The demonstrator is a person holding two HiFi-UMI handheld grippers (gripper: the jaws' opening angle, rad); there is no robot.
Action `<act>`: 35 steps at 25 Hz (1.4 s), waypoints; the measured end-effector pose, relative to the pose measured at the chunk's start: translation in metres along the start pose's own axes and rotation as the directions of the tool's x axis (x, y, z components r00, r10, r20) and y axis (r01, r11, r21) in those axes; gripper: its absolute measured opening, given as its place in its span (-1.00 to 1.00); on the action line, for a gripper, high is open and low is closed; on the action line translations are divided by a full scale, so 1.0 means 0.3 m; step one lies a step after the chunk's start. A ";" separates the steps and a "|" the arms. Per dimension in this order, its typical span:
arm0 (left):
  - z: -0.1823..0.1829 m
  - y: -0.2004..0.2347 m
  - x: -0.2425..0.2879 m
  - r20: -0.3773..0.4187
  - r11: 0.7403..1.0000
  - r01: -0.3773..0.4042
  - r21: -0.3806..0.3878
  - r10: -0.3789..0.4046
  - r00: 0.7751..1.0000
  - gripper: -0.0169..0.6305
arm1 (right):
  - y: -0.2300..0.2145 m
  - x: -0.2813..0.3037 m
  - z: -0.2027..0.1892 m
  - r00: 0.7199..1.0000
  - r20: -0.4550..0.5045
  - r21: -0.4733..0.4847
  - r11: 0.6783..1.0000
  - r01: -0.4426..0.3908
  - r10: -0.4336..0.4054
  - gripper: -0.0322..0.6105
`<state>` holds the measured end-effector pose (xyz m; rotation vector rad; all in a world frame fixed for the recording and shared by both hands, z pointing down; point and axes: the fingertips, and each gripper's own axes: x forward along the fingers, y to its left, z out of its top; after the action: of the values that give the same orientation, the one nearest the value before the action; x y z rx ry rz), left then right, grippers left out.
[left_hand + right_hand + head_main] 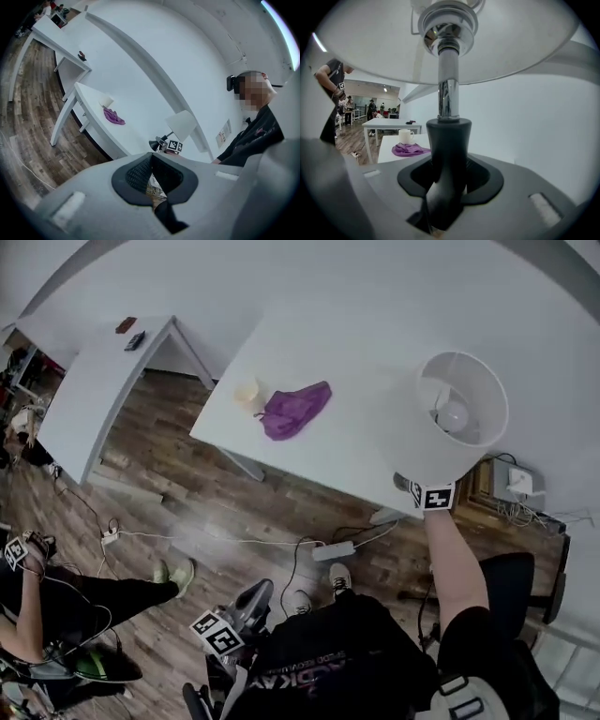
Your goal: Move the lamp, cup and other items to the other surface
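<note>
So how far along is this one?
Nothing looks delivered yet. In hand: the right gripper clamps the lamp by its stem. Left to do: the cup and purple cloth sit on the near table, and the left gripper is empty.

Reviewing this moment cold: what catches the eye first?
The lamp stands out, its white shade wide at the right of the head view, with the right tool clamped on its black stem. On the white table, a purple cloth and a pale cup sit side by side.
</note>
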<state>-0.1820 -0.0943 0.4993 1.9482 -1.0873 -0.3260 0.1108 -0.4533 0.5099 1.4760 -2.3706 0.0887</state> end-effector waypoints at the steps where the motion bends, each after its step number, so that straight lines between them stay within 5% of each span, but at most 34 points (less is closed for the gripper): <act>1: 0.008 -0.002 -0.002 -0.009 1.000 0.015 0.003 -0.015 1.000 -0.96 | -0.012 -0.033 0.006 1.000 0.001 0.006 1.000 0.016 -0.016 -0.42; 19: 0.009 -0.053 -0.113 -0.136 0.967 0.249 0.048 -0.240 0.961 -0.96 | -0.169 -0.653 0.057 0.941 0.008 0.086 0.938 0.337 -0.339 -0.42; 28: -0.084 -0.092 -0.150 -0.255 0.931 0.366 0.019 -0.349 0.902 -0.96 | -0.163 -0.984 0.013 0.883 -0.017 0.082 0.880 0.468 -0.468 -0.42; 35: -0.196 -0.121 -0.165 -0.386 0.891 0.454 -0.025 -0.427 0.818 -0.96 | -0.148 -1.292 -0.033 0.812 -0.033 0.111 0.805 0.583 -0.583 -0.42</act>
<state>-0.1566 -0.0132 0.4977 2.1996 -0.3874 -0.1424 0.3070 -0.1384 0.3891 2.1947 -1.8252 0.0703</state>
